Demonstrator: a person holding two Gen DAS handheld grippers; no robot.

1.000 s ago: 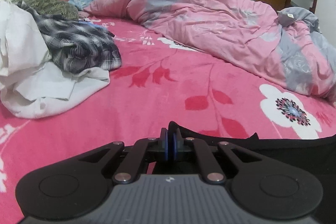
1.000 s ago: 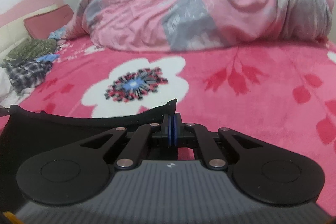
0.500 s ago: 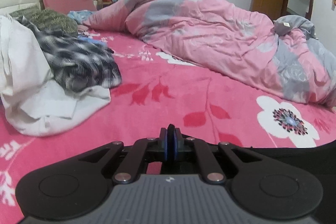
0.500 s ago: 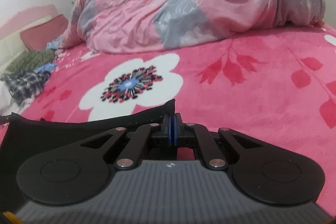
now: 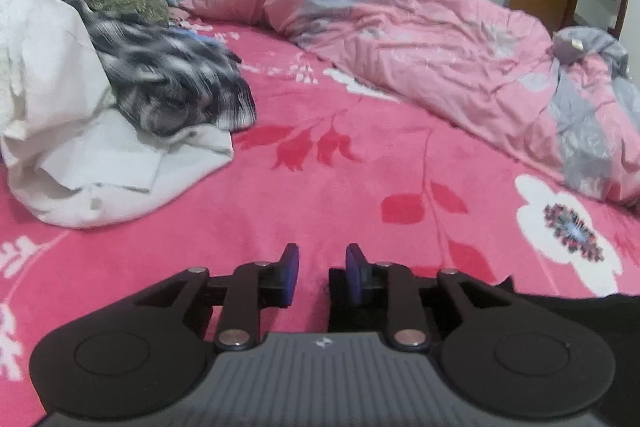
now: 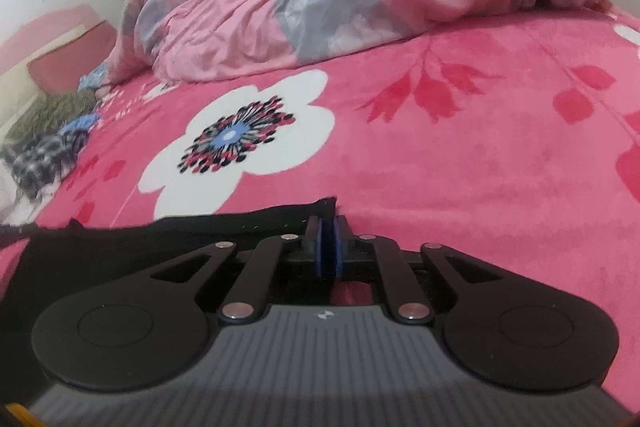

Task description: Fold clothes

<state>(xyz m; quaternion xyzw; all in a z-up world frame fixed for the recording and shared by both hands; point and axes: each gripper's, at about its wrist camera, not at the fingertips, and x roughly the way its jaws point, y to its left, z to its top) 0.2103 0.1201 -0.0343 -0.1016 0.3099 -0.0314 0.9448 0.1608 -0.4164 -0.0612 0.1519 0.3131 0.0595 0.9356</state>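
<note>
A black garment [image 6: 120, 251] lies low on a bed covered by a pink flowered blanket [image 5: 340, 187], stretched across the near edge of both wrist views. The right claw [image 6: 329, 251] is pinched tight on the garment's far corner, blue pads pressed together with black cloth between them. The left claw [image 5: 322, 275] stands with its pads parted, nothing between them, and the garment's edge [image 5: 560, 301] shows only to its right, just beside it. How many folds the black garment already has cannot be told, since most of it is hidden under the tools. This would fit either a fold just laid down with one corner let go, or a garment being taken up by one corner. To the left, well apart, is a loose heap: a white garment [image 5: 52, 115] with a black-and-white checked garment [image 5: 172, 79] on top, both crumpled and, by their look, still needing folding. A rumpled pink and grey quilt [image 5: 420, 27] fills the far side of the bed. No basket, box or other container shows in either view.
</note>
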